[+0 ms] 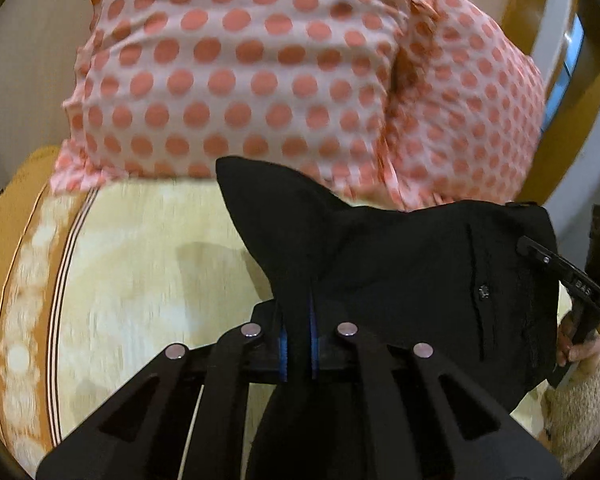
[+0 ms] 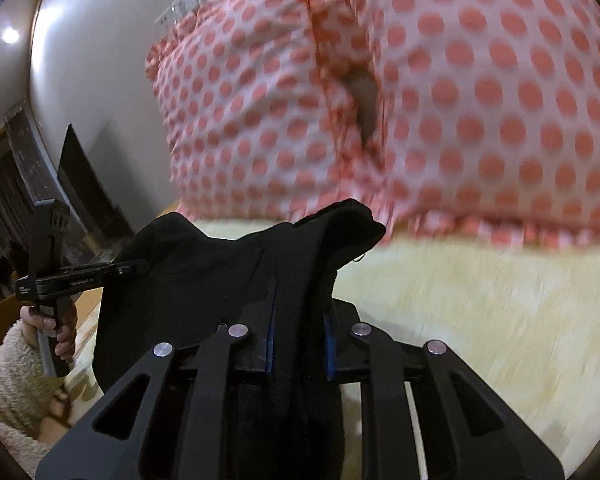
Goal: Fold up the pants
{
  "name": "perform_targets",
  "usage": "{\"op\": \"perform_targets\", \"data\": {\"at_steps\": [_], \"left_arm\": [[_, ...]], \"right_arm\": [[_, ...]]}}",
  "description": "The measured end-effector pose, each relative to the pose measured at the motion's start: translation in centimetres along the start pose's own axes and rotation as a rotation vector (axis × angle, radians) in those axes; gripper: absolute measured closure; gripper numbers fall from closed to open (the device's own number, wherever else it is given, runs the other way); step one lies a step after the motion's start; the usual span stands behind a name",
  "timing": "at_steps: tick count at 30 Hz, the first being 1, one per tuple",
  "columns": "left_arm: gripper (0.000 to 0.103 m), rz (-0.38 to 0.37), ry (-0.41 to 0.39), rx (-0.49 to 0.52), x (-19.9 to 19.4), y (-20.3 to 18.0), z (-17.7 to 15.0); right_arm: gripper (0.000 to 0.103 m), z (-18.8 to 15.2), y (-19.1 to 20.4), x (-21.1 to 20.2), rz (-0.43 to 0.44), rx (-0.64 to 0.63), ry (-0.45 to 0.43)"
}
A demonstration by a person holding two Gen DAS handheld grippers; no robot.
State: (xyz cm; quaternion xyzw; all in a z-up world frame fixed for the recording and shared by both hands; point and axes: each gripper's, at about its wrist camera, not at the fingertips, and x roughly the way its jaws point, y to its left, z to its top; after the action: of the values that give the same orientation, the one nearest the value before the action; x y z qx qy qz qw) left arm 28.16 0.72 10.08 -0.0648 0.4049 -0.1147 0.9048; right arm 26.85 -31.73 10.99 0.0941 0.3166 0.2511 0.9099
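Above the pale bedspread point(image 1: 140, 260), both tools, left point(image 1: 298, 332) and right point(image 2: 300, 336), pinch the black pants point(image 1: 400, 272).

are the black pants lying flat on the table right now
No, the black pants hang bunched above the table, pinched in the left tongs and in the right tongs.

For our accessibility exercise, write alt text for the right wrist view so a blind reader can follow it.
The right gripper is shut on a bunched fold of black pants, held above a pale yellow surface. At left the left gripper clamps the same pants, and a pink polka-dot cushion fills the background.
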Motion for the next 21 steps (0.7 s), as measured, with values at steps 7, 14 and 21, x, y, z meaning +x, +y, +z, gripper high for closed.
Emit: {"op": "perform_targets", "data": {"at_steps": [7,14,21], "left_arm": [[0.093,0.060,0.060,-0.021,6.8,1.0,2.4],[0.066,0.097,0.102,-0.092,9.6,3.1,1.2],[0.017,0.100,-0.072,-0.041,2.2,1.1,-0.5]], "right_arm": [[0.085,2.0,-5.5,6.4,-0.089,0.075,0.089],[0.062,0.0,-9.1,9.5,-0.117,0.211,0.192],[0.041,-0.2,-4.2,2.3,-0.258,0.070,0.019]]}}
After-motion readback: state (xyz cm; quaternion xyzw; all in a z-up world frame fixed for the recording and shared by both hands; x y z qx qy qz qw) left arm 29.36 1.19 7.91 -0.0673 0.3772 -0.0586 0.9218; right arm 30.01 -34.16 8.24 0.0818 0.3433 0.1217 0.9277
